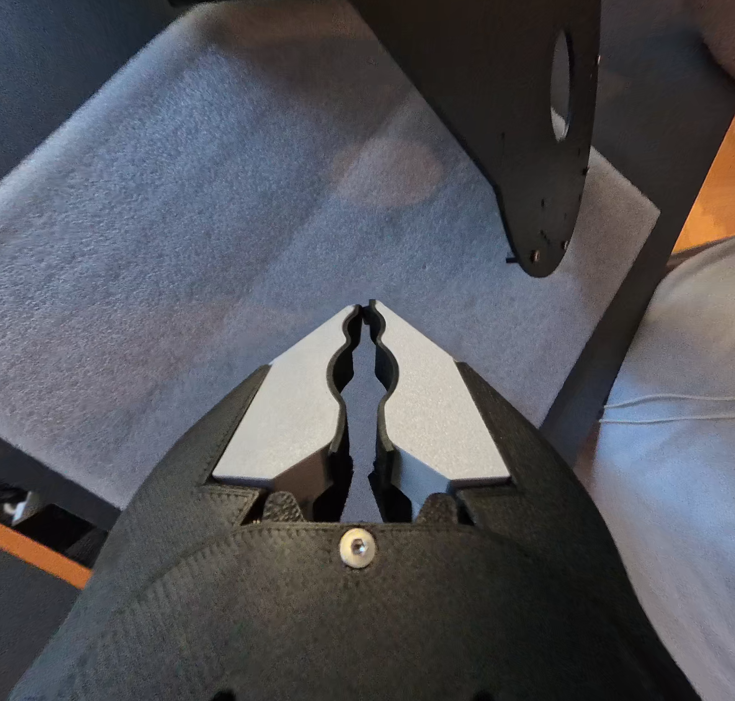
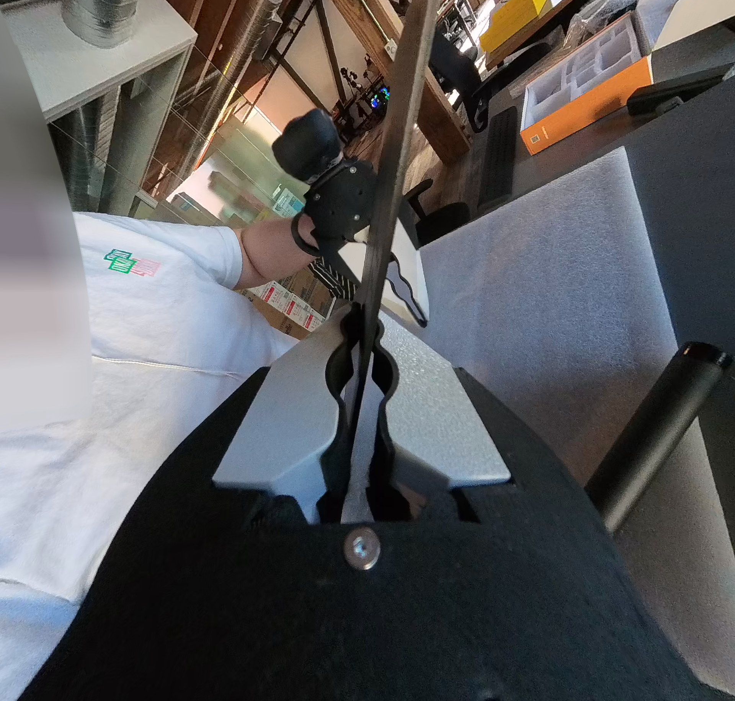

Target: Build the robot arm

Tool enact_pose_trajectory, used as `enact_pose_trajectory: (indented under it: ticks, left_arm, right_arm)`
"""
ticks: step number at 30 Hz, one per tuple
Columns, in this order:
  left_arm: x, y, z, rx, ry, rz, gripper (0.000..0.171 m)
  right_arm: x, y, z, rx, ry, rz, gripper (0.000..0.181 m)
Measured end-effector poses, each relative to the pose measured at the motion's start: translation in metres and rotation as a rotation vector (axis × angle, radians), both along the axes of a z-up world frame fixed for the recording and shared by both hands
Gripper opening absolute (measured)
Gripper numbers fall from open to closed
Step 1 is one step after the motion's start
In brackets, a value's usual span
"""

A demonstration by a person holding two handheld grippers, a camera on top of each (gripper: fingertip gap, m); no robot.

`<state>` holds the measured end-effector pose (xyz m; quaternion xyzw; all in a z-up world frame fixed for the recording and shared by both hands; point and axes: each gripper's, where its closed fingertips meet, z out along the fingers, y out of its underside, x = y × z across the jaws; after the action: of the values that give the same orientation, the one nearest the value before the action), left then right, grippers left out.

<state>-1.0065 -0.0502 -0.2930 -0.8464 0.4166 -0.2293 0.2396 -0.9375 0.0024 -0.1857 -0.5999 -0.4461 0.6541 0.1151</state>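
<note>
Right hand-held gripper (image 2: pixel 364 324) is pinching a flat black plate (image 2: pixel 401 97) edge-on above the grey foam sheet (image 2: pixel 537 284).
Left hand-held gripper (image 1: pixel 366 309) is hovering with its fingers pressed together and empty, the plate hanging just beside it; the plate is lifted, not resting on the foam.

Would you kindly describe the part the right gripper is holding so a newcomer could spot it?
Find the pale grey foam pad on the dark table. Above it hangs a flat black plate, clamped edge-on in the right gripper. Its rounded end, oval cut-out and tiny holes along the rim set it apart from the black tube nearby.
</note>
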Motion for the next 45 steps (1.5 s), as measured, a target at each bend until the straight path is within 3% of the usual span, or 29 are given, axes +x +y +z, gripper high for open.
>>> enact_pose_trajectory:
  ticks: [4,7,15,24,32,40,45]
  left_arm:
    - [0.000,0.024,0.021,0.057,-0.169,0.080,0.001]
    - [0.002,0.039,0.024,0.060,-0.217,0.089,0.001]
    - [0.009,0.038,-0.002,0.126,-0.122,0.042,0.002]
    - [0.000,0.029,0.002,0.152,-0.182,0.083,0.001]
    - [-0.001,0.024,0.002,0.204,-0.147,0.065,0.001]
    - [-0.002,0.025,0.001,0.190,-0.149,0.079,0.014]
    - [-0.003,0.026,0.002,0.183,-0.161,0.092,0.010]
  right_arm:
    - [0.000,0.000,0.000,0.002,-0.001,-0.001,0.000]
    - [0.000,0.000,0.000,0.006,-0.002,0.000,0.000]
    - [0.004,0.000,0.001,0.020,-0.007,-0.009,0.000]
    - [0.003,0.001,-0.001,0.019,-0.014,-0.009,0.000]
    - [0.003,0.001,-0.001,0.022,-0.017,-0.011,0.000]
    - [0.003,0.001,-0.002,0.020,-0.019,-0.015,0.000]
    - [0.001,0.002,-0.002,0.019,-0.021,-0.015,0.000]
